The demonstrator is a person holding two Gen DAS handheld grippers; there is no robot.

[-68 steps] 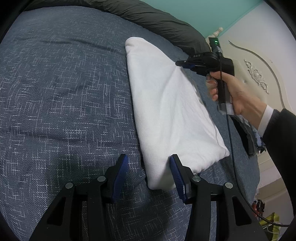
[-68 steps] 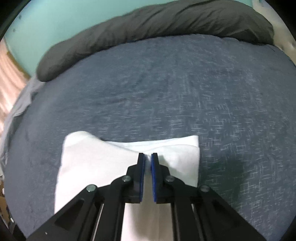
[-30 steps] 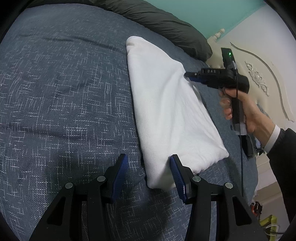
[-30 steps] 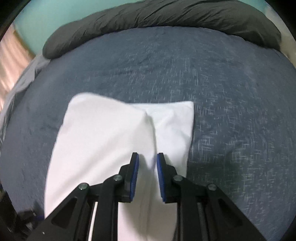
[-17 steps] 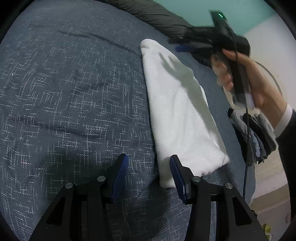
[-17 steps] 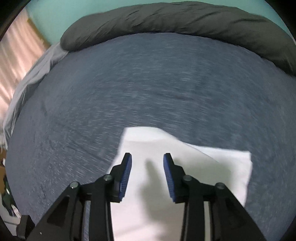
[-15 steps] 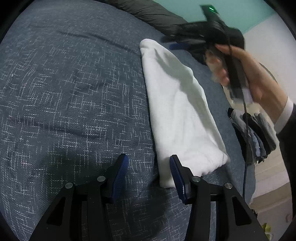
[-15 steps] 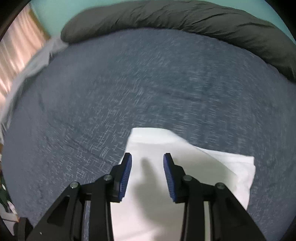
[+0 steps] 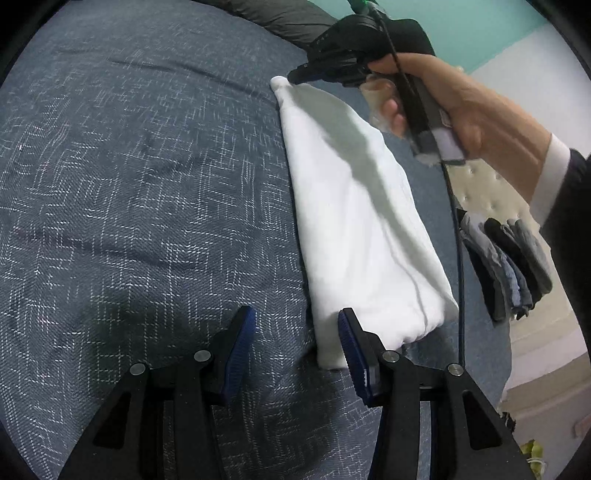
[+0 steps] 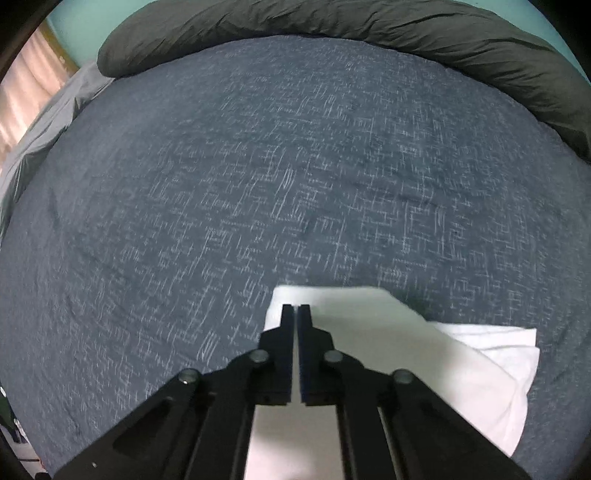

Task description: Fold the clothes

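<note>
A white folded garment [image 9: 354, 206] lies as a long strip on the blue-grey bedspread [image 9: 147, 184]. My left gripper [image 9: 295, 343] is open, its right finger against the garment's near corner, its left finger on bare bedspread. In the left wrist view my right gripper [image 9: 295, 75] is at the garment's far corner. In the right wrist view the right gripper [image 10: 296, 308] has its jaws pressed together over the garment [image 10: 424, 350] at that corner; whether cloth is pinched between them does not show.
A dark grey duvet [image 10: 332, 26] is bunched along the bed's far edge. A pile of dark folded clothes [image 9: 506, 258] sits beyond the bed's right edge, by a cream headboard [image 9: 487, 184]. A cable [image 9: 456, 258] hangs from the right gripper.
My right gripper moved from the garment's middle to its far corner, opening on the way, and has now shut there. My left gripper stayed open at the near corner.
</note>
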